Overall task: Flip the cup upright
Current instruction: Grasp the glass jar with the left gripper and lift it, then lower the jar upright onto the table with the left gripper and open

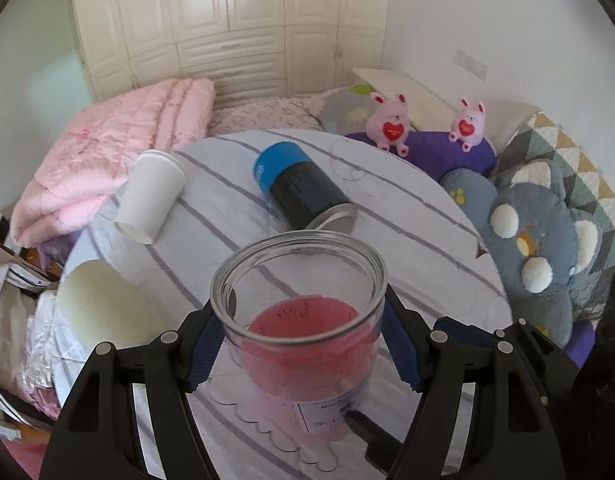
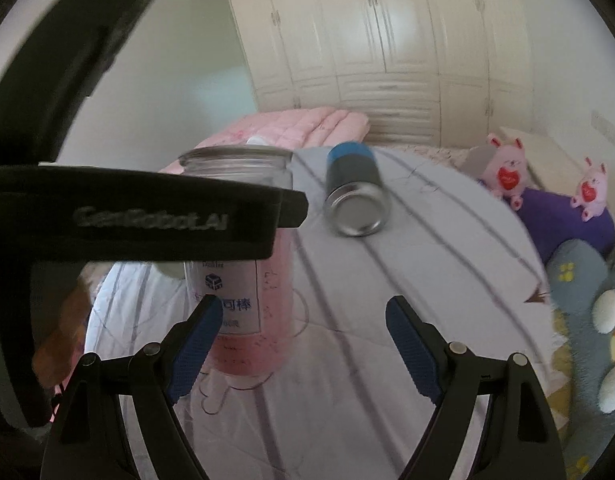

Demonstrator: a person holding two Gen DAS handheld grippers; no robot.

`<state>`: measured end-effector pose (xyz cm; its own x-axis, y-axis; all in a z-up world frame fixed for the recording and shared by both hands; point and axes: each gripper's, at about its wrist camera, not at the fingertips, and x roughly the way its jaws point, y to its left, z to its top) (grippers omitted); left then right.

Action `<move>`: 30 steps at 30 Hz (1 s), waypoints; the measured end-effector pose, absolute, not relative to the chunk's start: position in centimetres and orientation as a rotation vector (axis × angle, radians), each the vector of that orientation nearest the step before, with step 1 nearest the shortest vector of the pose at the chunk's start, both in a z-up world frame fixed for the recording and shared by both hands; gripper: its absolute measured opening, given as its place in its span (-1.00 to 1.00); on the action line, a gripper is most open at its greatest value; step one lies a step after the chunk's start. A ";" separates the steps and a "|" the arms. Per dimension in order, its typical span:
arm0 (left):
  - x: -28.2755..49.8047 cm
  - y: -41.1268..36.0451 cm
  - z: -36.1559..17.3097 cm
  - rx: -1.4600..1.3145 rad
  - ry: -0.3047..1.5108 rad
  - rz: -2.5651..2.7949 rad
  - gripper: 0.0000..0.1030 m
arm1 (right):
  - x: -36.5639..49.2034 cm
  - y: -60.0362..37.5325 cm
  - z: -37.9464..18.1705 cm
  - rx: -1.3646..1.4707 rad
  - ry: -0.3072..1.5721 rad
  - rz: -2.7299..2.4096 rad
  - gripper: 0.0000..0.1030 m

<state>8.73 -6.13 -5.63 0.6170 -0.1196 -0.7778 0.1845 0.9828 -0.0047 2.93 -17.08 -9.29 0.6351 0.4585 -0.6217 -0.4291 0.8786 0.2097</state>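
A clear glass jar (image 1: pixel 303 320) with a pink base and a white label stands upright, mouth up, on the round striped table (image 1: pixel 407 248). My left gripper (image 1: pixel 299 344) is shut on the jar, its blue pads pressed against both sides. The jar also shows in the right wrist view (image 2: pixel 243 280), with the left gripper's black body across it. My right gripper (image 2: pixel 303 344) is open and empty, just right of the jar. A white paper cup (image 1: pixel 151 196) lies on its side at the table's left. A black can with a blue end (image 1: pixel 303 184) lies on its side behind the jar.
A pale cream cup (image 1: pixel 103 308) lies at the table's left edge. A pink quilt (image 1: pixel 107 160) is behind on the left. Two pink plush rabbits (image 1: pixel 391 120) and a grey cushion (image 1: pixel 547 240) are on the right. White wardrobes stand at the back.
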 end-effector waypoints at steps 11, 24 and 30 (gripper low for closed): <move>7.3 -5.2 -5.5 0.075 0.851 -0.180 0.41 | 3.9 -16.5 -10.9 0.074 0.728 0.510 1.00; 6.9 -5.1 -5.7 0.082 0.859 -0.189 0.42 | 4.7 -16.2 -10.9 0.040 0.717 0.422 1.00; 6.6 -4.1 -6.1 0.014 0.900 -0.201 0.53 | 4.1 -16.3 -10.7 0.046 0.728 0.417 1.00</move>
